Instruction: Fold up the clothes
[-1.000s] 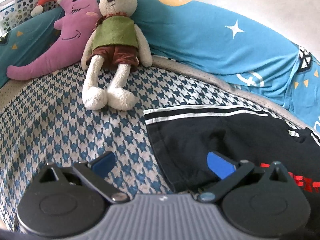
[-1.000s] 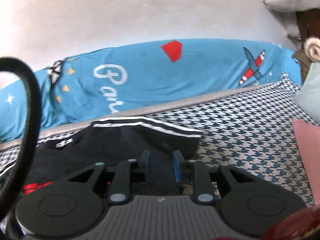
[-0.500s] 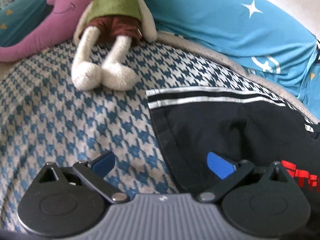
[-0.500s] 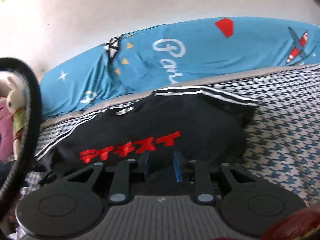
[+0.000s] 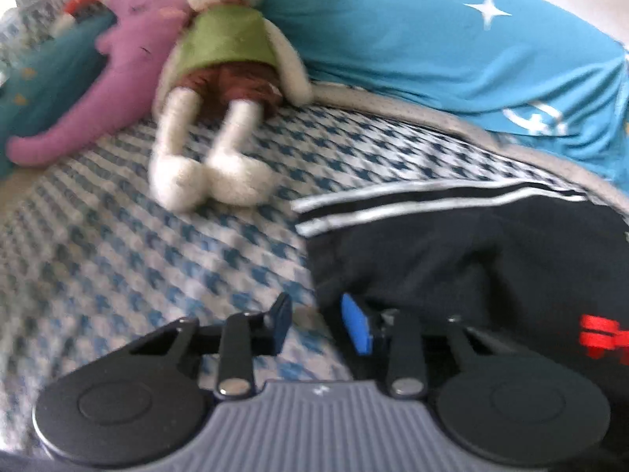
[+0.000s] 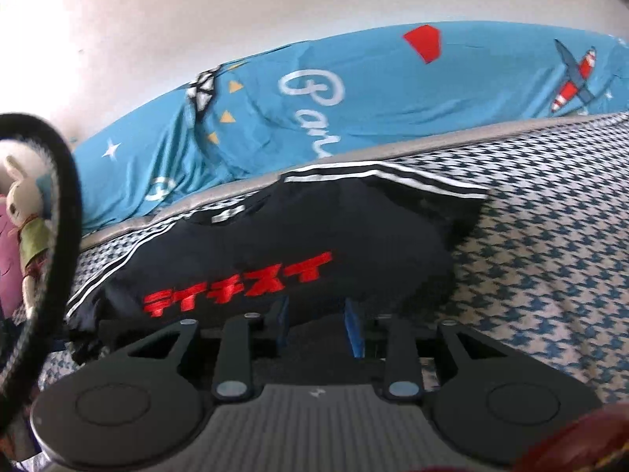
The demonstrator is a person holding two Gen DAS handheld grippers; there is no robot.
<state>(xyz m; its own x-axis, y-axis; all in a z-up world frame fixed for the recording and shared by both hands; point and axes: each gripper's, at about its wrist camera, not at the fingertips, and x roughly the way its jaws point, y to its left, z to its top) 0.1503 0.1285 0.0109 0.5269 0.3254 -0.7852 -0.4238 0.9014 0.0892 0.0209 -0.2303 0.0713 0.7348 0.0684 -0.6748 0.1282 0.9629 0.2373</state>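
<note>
Far left: purple moon-shaped plush [image 5: 118, 78] and a white rabbit doll [image 5: 220, 90] in green top and brown shorts lay on the houndstooth bedspread [image 5: 98, 244], propped against the blue printed bedding [image 5: 432, 51] rolled along the wall.

Left gripper [image 5: 318, 324] sat at the left edge of the black garment [image 5: 491, 271]. Its jaws had just been closing to a narrow gap. The garment's edge ran between the blue pads; the view was blurred, so I couldn't tell if they actually pinched the fabric.

The garment lay flat-ish on the bedspread near the far side of the bed, just before the blue bedding. Black fabric, rumpled, with twin white stripes along the far hem and red block characters printed across the front. Left end bunched, right corner folded under and casting a shadow.

Right gripper [image 6: 318, 326] was at the garment's near edge, just below the red print. Jaws narrow, had just been easing open slightly; dark cloth sat between the pads, contact not clear. Bare houndstooth bedspread to its right.
</note>
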